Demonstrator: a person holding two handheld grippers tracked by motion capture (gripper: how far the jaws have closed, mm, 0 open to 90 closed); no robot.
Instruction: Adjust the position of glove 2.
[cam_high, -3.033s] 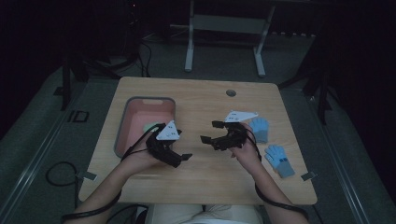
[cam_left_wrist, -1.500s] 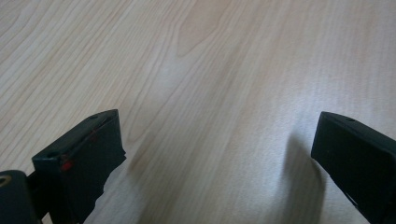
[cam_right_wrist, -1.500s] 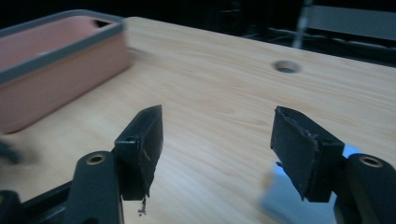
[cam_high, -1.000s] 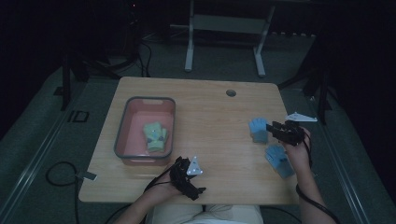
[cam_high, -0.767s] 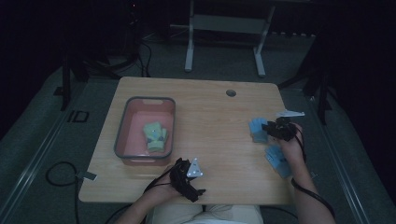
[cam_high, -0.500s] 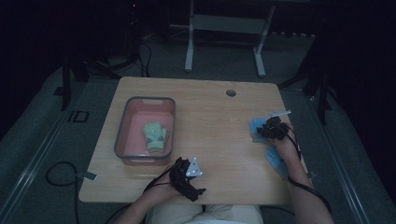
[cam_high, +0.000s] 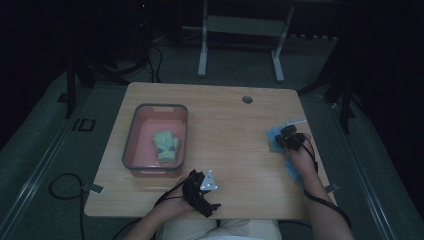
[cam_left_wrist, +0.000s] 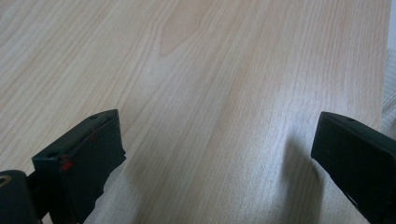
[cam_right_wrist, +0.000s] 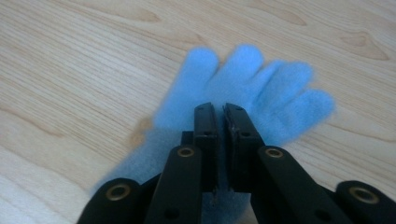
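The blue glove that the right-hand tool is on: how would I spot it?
Start at the wooden table and go to its right edge, away from the grey tray holding green gloves. The blue glove lies flat there, fingers spread, under the shut right gripper. The second blue glove lies nearer the person.

blue glove (cam_right_wrist: 252, 93) here, fuzzy knit, lying flat on the light wooden table (cam_high: 225, 130), its five stubby fingers fanned toward the upper right of the right gripper view, cuff end running down to the lower left of that frame. in the high view it sits at the right of the frame, close to the table's right edge. second blue glove (cam_high: 294, 171) lies just below it, partly hidden by the forearm.
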